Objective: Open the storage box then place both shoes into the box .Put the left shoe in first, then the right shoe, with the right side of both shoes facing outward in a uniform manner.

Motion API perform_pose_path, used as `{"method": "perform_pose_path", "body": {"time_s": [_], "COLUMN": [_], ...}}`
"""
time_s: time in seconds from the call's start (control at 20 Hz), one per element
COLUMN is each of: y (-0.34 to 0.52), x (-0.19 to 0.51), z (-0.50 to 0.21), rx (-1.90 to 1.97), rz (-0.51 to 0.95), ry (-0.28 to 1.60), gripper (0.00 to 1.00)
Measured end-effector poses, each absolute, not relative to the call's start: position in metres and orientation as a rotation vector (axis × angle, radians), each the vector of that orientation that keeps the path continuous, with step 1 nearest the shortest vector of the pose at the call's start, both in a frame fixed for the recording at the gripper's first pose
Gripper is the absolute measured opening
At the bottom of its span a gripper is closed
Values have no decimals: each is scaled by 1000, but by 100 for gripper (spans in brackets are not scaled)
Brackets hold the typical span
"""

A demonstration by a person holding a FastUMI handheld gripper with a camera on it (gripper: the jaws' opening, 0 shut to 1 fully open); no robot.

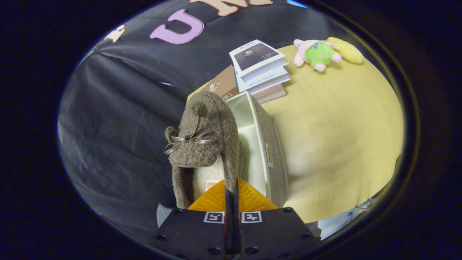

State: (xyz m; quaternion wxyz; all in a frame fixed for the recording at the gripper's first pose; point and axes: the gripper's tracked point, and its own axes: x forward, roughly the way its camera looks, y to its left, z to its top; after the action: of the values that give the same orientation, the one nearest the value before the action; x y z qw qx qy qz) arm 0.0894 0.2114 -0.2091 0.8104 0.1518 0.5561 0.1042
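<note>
One shoe: brown fuzzy slipper [202, 144] with a ribbon bow, toe pointing away from the fingers, heel end at the fingertips, hanging over the box's near left corner.
Gripper: fingers [249, 196] pressed almost together on the slipper's heel rim; gripper [231, 187] clenched on the slipper.
Box: grey fabric storage box [274, 155], open, cream lining bare, directly right of and beneath the slipper.
Box edges: left rim covered by the slipper; right wall and far rim in plain sight.
Table: yellow top [335, 133], wide bare stretch right of the box.
Books: stack [258, 68] just beyond the box's far end.
Toy: soft toy [317, 54] well beyond the box, right of the books.
</note>
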Motion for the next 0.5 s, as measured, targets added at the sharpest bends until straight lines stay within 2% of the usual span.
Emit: {"method": "perform_pose_path", "body": {"time_s": [0.5], "y": [202], "x": [90], "z": [-264], "rx": [13], "rz": [26], "ry": [1163], "gripper": [4]}}
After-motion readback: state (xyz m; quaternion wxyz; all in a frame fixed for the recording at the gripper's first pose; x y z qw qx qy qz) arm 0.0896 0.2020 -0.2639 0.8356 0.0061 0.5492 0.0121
